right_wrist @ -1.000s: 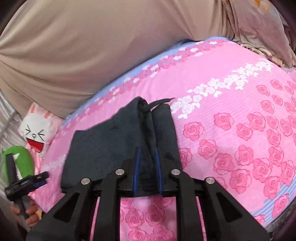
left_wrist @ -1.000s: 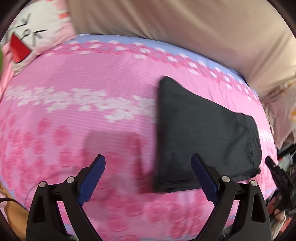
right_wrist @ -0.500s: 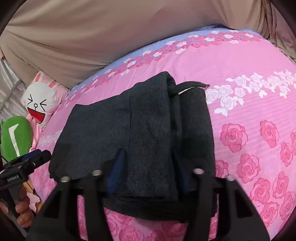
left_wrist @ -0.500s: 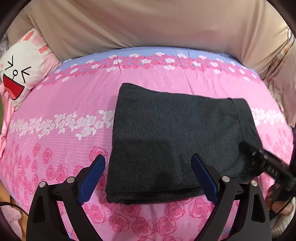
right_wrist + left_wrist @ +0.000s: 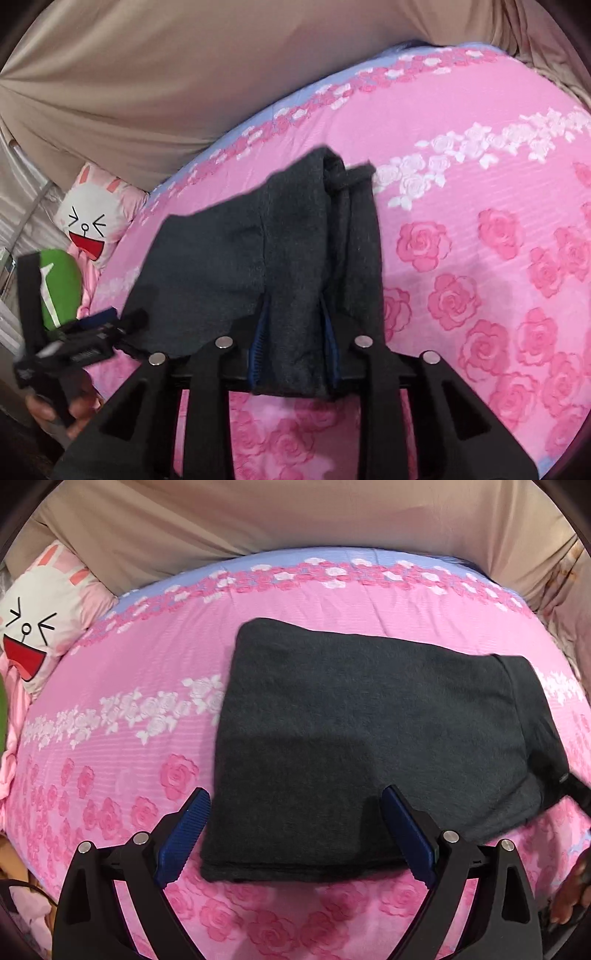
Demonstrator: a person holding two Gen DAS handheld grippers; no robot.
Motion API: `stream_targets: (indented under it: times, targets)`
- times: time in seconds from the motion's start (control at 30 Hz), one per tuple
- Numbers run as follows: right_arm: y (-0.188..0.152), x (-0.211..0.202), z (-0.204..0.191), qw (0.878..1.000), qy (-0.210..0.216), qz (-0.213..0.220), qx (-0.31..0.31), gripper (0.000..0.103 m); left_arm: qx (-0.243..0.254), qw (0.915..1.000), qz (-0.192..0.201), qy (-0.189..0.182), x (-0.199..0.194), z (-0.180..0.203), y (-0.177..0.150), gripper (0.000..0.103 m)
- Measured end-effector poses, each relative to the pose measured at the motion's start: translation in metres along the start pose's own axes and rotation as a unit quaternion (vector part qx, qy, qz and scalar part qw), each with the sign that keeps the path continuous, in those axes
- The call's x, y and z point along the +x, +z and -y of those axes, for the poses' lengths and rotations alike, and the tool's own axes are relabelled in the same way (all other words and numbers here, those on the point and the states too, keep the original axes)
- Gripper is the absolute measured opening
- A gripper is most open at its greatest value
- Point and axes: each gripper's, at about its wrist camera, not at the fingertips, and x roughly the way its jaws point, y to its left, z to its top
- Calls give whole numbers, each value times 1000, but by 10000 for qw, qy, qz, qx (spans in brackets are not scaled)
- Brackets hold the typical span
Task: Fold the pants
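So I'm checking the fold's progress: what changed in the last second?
The left gripper swung across until the folded pants lay centred before its open jaws. The right gripper, at the waistband end, opened briefly and has just been closing, the cloth between its pads. The pants stay flat on the pink bedsheet; the rabbit pillow is unmoved.

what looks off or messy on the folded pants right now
Mostly tidy: the dark pants lie folded flat on the pink bedsheet. The odd spot is the waistband end, bunched and lifted between the right gripper pads, with a loose drawstring poking out. The left gripper is open.
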Motion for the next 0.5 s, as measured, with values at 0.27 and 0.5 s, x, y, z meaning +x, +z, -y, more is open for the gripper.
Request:
stream_targets:
  times: [0.27, 0.5]
  targets:
    - [30, -43, 26, 9985, -203, 485, -151, 28, 624, 9850, -93, -1608, -21, 62, -15, 92]
    - [63, -4, 68, 9911, 922, 139, 955, 28, 1272, 9777, 47, -1671, -29, 122, -27, 92]
